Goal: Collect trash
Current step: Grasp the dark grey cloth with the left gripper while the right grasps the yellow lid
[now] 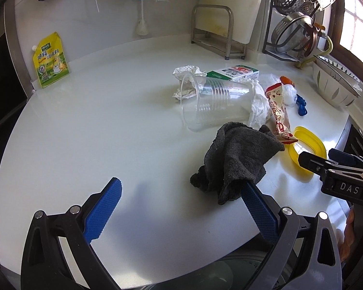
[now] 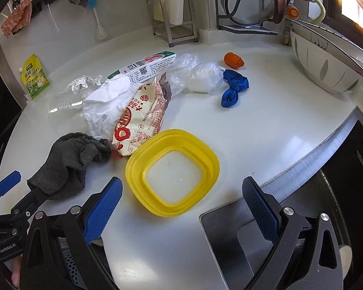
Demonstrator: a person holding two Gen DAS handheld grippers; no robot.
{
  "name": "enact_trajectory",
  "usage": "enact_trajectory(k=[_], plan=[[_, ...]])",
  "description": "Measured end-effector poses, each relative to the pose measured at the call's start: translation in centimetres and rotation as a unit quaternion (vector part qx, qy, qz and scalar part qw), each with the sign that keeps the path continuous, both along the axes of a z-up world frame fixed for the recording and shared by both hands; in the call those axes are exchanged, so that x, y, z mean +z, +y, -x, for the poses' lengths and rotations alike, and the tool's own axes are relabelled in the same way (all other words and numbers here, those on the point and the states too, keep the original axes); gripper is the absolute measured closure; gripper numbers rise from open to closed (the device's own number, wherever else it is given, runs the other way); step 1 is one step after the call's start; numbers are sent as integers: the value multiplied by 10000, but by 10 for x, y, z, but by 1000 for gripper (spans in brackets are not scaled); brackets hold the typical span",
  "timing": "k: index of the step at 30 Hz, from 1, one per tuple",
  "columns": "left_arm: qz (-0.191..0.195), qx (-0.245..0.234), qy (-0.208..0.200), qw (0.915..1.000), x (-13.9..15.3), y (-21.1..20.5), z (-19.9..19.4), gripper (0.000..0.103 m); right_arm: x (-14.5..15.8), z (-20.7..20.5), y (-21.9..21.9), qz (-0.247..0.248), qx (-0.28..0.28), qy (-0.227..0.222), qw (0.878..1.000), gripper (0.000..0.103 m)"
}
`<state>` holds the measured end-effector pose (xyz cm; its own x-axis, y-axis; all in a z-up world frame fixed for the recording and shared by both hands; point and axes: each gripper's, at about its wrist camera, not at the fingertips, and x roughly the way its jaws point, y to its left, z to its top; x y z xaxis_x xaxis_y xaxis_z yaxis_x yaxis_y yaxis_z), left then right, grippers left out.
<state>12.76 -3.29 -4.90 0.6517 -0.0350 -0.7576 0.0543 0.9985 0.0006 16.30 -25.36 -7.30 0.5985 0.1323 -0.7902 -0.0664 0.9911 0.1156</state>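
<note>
While both grippers hover low over the white counter [image 1: 84, 120], the left gripper [image 1: 181, 207] has its fingers spread wide, its right finger touching the near edge of a crumpled grey cloth [image 1: 237, 159]. Ahead of those fingers the trash lies heaped: a clear plastic cup [image 1: 213, 99] on its side, white tissue [image 1: 259, 104], a red-printed wrapper [image 2: 140, 116] and a carton [image 2: 145, 67]. Equally wide apart, the right gripper [image 2: 181, 207] holds nothing, with a yellow container [image 2: 171, 171] just beyond its fingers.
</note>
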Motion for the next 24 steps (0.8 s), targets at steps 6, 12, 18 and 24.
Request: enact_trajectory(k=[6,12,18,24], plan=[[54,6,-2,10000,-3,-1,-1,6,-5,-12,9,226,108,123,9996,8],[52,-40,-2,10000,-5,-6,-1,6,-5,-10,16,344,170,51,9993,10],[170,-99,-56,9998,-1,-10,3,6,-4,-3,13,342,175,-68,9992,28],[291,-215,-207,9991,5,-11,15,6,-4,8,-4,6,-46,-110,9999,29]])
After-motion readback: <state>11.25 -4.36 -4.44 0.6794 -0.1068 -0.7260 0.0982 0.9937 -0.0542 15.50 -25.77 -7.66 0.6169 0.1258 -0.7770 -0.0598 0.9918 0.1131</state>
